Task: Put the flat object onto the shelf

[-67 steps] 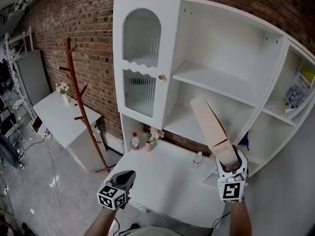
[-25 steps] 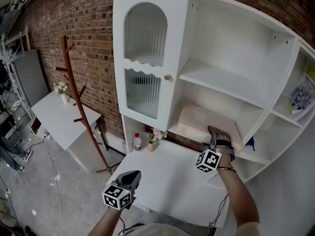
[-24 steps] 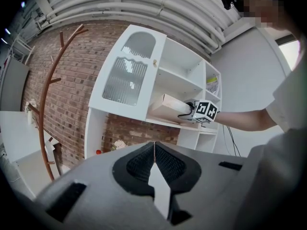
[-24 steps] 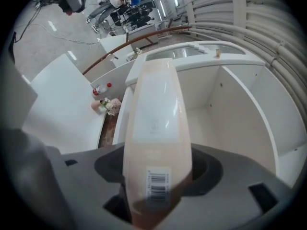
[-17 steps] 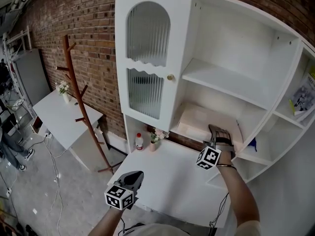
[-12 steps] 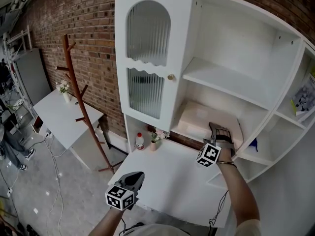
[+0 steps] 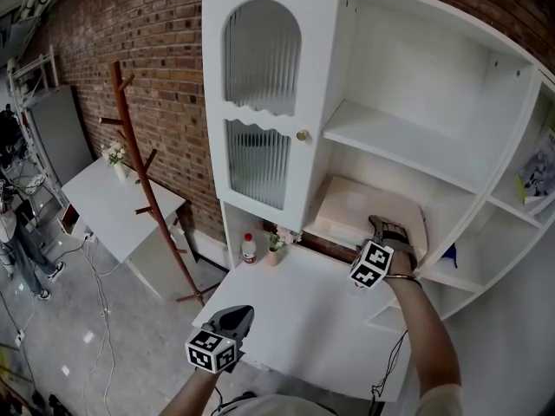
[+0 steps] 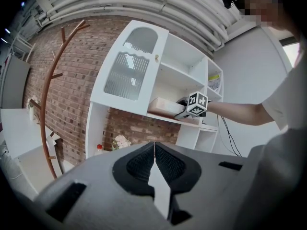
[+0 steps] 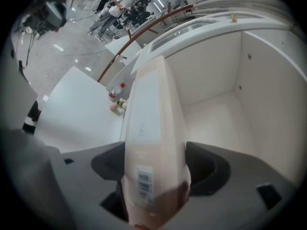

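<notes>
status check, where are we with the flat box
Left tongs shut, empty. Right tongs just opening, flat box between them, lying on the shelf. Nothing in the way.

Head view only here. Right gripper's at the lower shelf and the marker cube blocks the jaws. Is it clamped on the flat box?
Observer: Right gripper view: the flat box is between the jaws of the right gripper, which have just been opening; the pads look off it.
Operator: Box down flat?
Observer: Left gripper view, side-on: it lies level along the shelf.
Operator: Left gripper?
Observer: Its own view: left gripper jaws together, nothing between them.
</notes>
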A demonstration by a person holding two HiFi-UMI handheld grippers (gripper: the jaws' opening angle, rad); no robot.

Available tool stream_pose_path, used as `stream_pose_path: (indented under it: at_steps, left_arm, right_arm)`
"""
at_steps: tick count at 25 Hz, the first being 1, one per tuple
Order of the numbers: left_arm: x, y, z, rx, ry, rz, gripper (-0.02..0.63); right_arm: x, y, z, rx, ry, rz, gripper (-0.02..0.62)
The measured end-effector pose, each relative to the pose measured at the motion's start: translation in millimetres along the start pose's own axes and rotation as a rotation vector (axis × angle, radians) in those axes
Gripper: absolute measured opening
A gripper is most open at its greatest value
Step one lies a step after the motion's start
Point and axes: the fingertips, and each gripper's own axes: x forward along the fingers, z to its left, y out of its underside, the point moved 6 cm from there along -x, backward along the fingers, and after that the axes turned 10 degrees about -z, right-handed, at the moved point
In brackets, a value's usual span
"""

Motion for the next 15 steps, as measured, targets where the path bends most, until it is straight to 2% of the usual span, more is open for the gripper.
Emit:
stream_pose_path:
  at_steps: [11, 15]
  left_arm:
    - [-3.0, 4.7, 0.7, -0.014, -0.020, 0.002, 0.028]
    - [-2.3, 7.2, -0.4, -0.020, -0.024, 0.007, 0.028]
  right_arm:
    - [3.5, 0.3, 13.6, 0.061, -0.125, -0.026, 0.345]
    - [4.0, -2.0, 10.6, 0.123, -0.141, -0.051, 0.347]
